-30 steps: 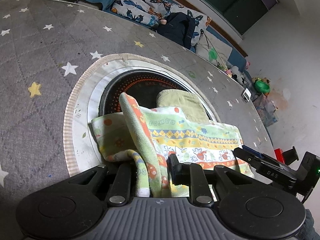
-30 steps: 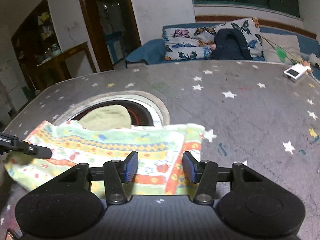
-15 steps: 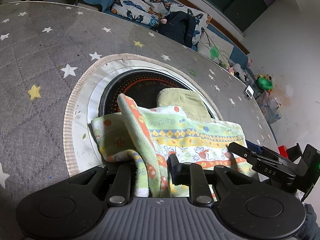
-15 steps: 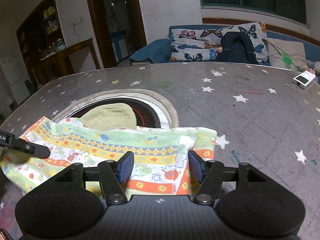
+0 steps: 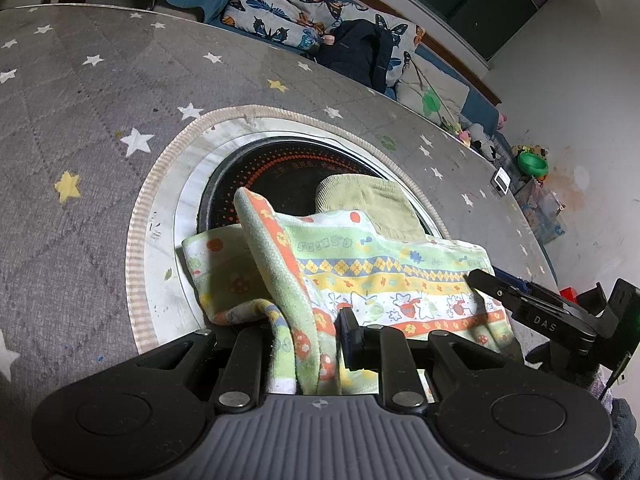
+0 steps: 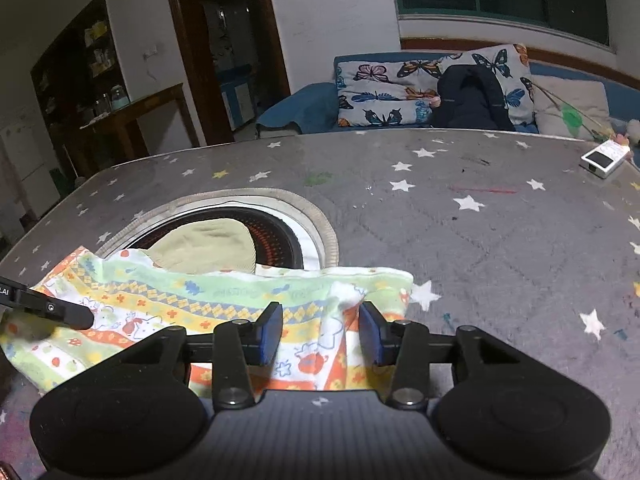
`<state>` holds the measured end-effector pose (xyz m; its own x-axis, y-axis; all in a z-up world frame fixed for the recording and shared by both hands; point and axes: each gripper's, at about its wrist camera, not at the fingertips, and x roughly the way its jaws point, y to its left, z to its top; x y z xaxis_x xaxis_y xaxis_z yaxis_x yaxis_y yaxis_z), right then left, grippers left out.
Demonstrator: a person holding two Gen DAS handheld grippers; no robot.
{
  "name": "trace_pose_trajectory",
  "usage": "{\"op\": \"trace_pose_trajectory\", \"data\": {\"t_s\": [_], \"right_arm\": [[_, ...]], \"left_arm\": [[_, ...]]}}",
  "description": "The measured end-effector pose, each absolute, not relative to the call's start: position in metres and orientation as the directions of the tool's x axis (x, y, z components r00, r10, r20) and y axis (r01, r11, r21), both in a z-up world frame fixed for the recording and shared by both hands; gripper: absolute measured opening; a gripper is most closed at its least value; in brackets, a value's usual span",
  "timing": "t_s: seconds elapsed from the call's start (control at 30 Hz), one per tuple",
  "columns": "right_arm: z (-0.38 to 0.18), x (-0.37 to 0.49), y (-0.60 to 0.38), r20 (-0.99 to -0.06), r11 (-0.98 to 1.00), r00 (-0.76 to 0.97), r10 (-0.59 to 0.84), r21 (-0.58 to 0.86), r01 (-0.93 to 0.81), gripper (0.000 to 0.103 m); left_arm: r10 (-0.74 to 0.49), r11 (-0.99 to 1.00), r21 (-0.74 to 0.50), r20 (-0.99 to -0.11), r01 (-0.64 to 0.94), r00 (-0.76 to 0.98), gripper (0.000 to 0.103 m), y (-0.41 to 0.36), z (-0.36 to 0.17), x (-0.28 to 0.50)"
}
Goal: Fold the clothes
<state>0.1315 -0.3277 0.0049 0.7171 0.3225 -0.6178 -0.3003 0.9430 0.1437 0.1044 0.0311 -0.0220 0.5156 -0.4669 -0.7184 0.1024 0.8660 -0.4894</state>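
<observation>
On the left, the left claw (image 5: 308, 344) has stayed clamped on a bunched fold of the patterned cloth (image 5: 384, 268), which lies on the starred counter (image 5: 80, 92) at the near edge of the round dark hotplate (image 5: 280, 172). On the right, the right claw (image 6: 320, 334) has drawn nearer over the cloth's right corner, its jaws closing around a raised wrinkle without pressing yet. The next fold looks ready to start.

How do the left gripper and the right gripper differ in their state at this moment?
The left gripper is shut on a bunched fold of the patterned cloth; the right gripper is closing, its pads not yet pressing the cloth between them. The left lifts a ridge; the right's corner lies almost flat. Both are on one cloth.
</observation>
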Motion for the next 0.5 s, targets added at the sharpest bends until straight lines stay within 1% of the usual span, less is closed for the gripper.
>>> {"op": "trace_pose_trajectory", "data": {"t_s": [0.13, 0.17, 0.2, 0.37, 0.43, 0.47, 0.5], "right_arm": [[0.007, 0.130, -0.324, -0.605, 0.960, 0.755, 0.252, 0.057, -0.275, 0.057], [0.007, 0.130, -0.325, -0.607, 0.962, 0.756, 0.243, 0.049, -0.270, 0.064], [0.006, 0.132, -0.327, -0.614, 0.964, 0.753, 0.235, 0.048, -0.262, 0.066], [0.002, 0.137, -0.338, -0.625, 0.968, 0.743, 0.239, 0.096, -0.231, 0.068], [0.001, 0.136, -0.338, -0.622, 0.962, 0.737, 0.264, 0.117, -0.245, 0.060], [0.001, 0.135, -0.338, -0.621, 0.957, 0.731, 0.282, 0.133, -0.256, 0.052], [0.002, 0.134, -0.336, -0.622, 0.951, 0.722, 0.305, 0.154, -0.269, 0.048]], "left_arm": [[-0.466, 0.868, -0.486, -0.719, 0.106, 0.516, 0.022, 0.031, -0.022, 0.105], [-0.466, 0.868, -0.486, -0.719, 0.106, 0.516, 0.022, 0.031, -0.022, 0.105], [-0.466, 0.867, -0.486, -0.719, 0.106, 0.516, 0.022, 0.031, -0.022, 0.105], [-0.464, 0.869, -0.483, -0.719, 0.108, 0.518, 0.022, 0.030, -0.022, 0.107], [-0.461, 0.871, -0.479, -0.720, 0.109, 0.519, 0.022, 0.029, -0.022, 0.107], [-0.459, 0.872, -0.477, -0.721, 0.109, 0.520, 0.022, 0.029, -0.022, 0.107], [-0.456, 0.874, -0.473, -0.723, 0.109, 0.520, 0.022, 0.028, -0.022, 0.108]]}}
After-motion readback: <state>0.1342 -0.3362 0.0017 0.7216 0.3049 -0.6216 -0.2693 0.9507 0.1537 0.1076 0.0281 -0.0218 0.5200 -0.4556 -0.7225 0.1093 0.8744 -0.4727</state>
